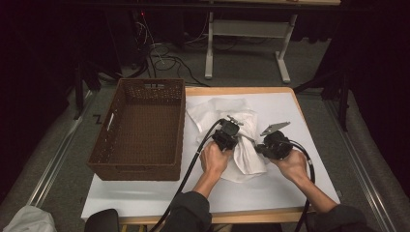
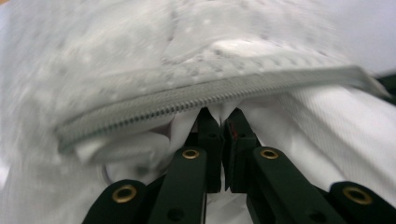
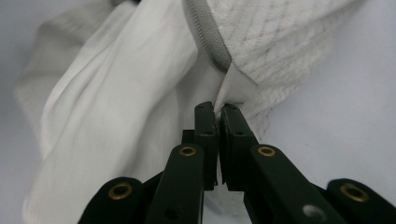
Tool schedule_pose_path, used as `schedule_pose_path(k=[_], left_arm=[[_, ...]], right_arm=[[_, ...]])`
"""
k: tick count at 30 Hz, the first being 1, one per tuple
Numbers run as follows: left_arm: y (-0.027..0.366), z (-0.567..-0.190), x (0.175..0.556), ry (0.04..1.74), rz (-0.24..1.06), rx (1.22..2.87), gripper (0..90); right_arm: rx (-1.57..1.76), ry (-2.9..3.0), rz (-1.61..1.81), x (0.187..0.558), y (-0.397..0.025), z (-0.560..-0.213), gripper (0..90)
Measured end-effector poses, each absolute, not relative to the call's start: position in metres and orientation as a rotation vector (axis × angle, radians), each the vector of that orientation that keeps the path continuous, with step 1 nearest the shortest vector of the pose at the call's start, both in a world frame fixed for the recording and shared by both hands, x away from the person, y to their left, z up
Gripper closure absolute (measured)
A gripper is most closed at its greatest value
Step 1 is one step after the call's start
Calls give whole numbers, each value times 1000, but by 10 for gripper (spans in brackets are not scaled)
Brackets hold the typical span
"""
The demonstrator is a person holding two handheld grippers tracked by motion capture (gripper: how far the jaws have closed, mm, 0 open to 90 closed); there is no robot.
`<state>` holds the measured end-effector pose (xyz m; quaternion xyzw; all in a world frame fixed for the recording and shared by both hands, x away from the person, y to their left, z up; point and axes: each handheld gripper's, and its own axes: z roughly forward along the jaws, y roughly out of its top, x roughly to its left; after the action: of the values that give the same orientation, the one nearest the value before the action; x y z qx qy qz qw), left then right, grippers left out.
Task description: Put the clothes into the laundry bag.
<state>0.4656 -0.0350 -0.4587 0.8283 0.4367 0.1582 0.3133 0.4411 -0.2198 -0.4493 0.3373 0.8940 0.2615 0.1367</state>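
Both tools clenched on the white zippered cloth point(image 1: 244, 145) on the worktop point(image 1: 300, 188): left tool point(image 2: 221, 116) just under the zipper point(image 2: 187, 100), right tool point(image 3: 217, 112) on the zipper tape end.

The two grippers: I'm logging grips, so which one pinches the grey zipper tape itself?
The right gripper, shut on the tape's end; the left gripper pinches white cloth below the zipper.

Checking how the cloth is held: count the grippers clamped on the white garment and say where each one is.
2. The left gripper pinches fabric of the white garment just under its grey zipper; the right gripper clamps the zipper's end at the garment's edge.
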Motion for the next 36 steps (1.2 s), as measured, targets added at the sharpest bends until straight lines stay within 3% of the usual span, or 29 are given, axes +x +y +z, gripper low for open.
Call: schedule_pose_path(k=[5,12,20,30,33,36], left_arm=[[-31,-463,466,1138,385,2218,841],[-20,-447,438,1082,344,2207,564],[-31,-448,414,1027,276,2266,404],[-52,-468,418,1051,227,2286,394],[-54,-475,424,1078,251,2284,412],[-59,-483,429,1097,246,2286,442]], right_arm=[[985,2613,726,436,-216,-464,875],[1001,2577,790,431,-221,-462,766],[988,2492,831,424,-226,-445,641],[962,2461,731,445,-206,-441,617],[999,2485,700,454,-207,-448,679],[1021,2509,712,460,-210,-453,801]])
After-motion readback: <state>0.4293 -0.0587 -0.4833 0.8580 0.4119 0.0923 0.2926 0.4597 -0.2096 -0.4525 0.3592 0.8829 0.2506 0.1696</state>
